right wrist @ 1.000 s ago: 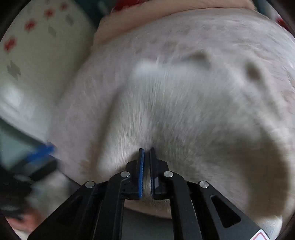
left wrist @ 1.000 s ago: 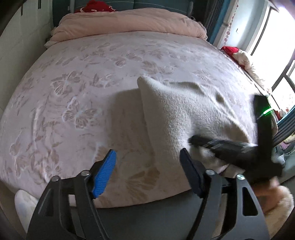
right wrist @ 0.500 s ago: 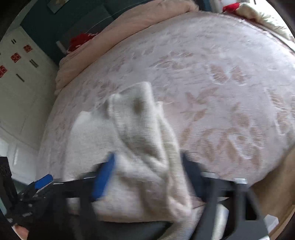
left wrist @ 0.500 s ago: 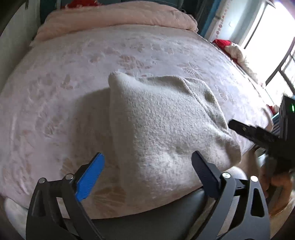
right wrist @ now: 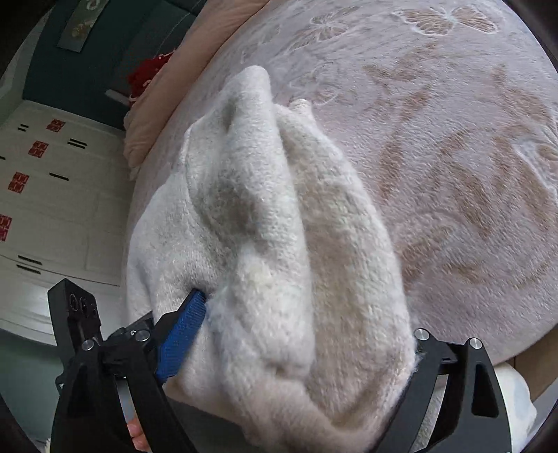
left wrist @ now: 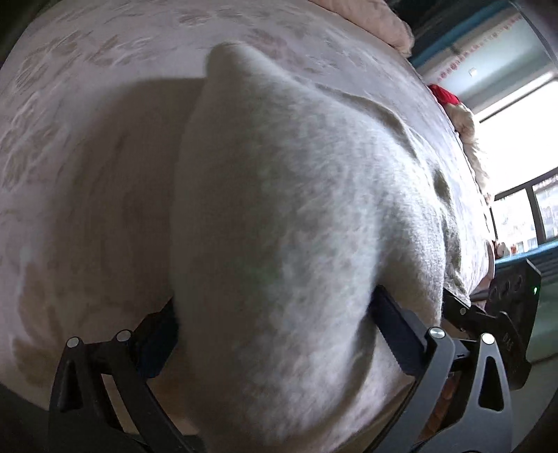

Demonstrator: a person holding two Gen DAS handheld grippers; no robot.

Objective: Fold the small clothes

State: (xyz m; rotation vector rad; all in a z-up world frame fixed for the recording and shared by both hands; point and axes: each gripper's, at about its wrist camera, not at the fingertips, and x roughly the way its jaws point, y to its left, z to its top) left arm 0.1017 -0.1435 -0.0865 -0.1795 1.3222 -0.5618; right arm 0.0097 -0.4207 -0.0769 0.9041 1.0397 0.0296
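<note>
Both of our tongs stand wide apart, the left gripper (left wrist: 275, 334) and the right gripper (right wrist: 300, 334) each straddling the near edge of the cream knitted garment (right wrist: 265, 244), whose bulk lies between the fingers. We see it stretching ahead of both tongs, across the pink patterned bedspread (right wrist: 453, 156). Beyond the left tongs lies a pink duvet (left wrist: 376, 17).
</note>
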